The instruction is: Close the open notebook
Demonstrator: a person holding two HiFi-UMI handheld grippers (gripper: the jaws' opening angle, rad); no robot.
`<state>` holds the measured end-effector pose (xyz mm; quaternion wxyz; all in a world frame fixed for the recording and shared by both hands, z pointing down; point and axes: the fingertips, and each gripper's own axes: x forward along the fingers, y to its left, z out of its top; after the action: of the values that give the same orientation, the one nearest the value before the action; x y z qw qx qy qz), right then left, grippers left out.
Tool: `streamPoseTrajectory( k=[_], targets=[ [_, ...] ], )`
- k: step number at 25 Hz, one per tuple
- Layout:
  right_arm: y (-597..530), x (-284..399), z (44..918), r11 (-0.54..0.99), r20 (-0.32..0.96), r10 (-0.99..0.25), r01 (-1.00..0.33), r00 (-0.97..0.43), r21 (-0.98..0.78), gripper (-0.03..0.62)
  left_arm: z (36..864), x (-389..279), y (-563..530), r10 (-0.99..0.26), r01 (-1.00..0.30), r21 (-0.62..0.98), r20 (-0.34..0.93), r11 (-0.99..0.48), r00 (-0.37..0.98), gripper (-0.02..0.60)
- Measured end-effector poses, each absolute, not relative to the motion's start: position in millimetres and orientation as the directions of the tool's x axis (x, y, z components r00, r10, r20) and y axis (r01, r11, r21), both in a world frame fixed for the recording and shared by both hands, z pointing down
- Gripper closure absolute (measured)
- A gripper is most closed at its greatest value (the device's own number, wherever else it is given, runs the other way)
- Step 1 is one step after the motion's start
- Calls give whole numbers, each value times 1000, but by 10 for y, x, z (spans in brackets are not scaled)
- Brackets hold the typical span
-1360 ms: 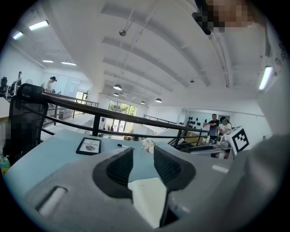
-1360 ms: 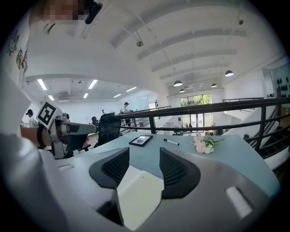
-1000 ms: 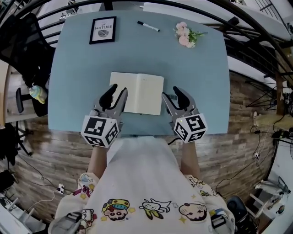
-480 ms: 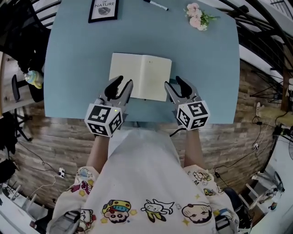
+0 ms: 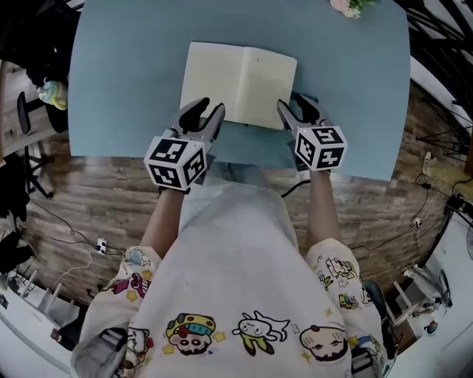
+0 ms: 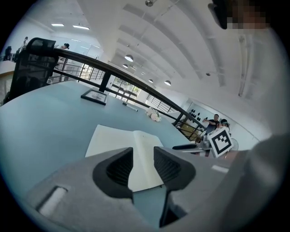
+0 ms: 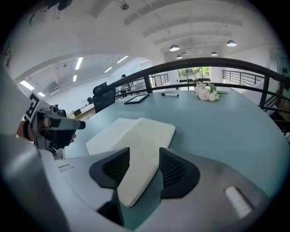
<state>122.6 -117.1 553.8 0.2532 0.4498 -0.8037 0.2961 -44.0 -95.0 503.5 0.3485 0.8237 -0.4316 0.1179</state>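
An open notebook [image 5: 240,83] with blank cream pages lies flat on the blue table [image 5: 126,81]. My left gripper [image 5: 205,113] hovers at its near left corner, jaws apart with nothing between them. My right gripper [image 5: 295,108] is at the near right corner, also open and empty. In the left gripper view the notebook [image 6: 124,142] lies just beyond the left gripper [image 6: 143,164]. In the right gripper view the notebook [image 7: 136,138] has its near corner lined up with the gap of the right gripper [image 7: 144,168], and the pads do not press on it.
Pink flowers [image 5: 352,6] lie at the table's far right edge. Farther back are a framed picture [image 6: 94,96] and a black marker [image 6: 131,107]. A black chair [image 7: 105,96] stands beyond the table. The table's near edge [image 5: 244,156] runs right under both grippers.
Both grippers have sunk toward the table and closed in on the notebook's near corners. The head view has shifted, so the notebook sits higher in frame and the picture and marker have left it.
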Motion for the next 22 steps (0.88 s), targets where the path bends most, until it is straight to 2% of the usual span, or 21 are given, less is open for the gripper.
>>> streamPoseTrajectory(
  k=[22],
  targets=[
    [-1307,1230,5924,349,756,-509,-902,-410,-254,366,5285,-481,-769,-603,-770,561,513,-303,611,445]
  ],
)
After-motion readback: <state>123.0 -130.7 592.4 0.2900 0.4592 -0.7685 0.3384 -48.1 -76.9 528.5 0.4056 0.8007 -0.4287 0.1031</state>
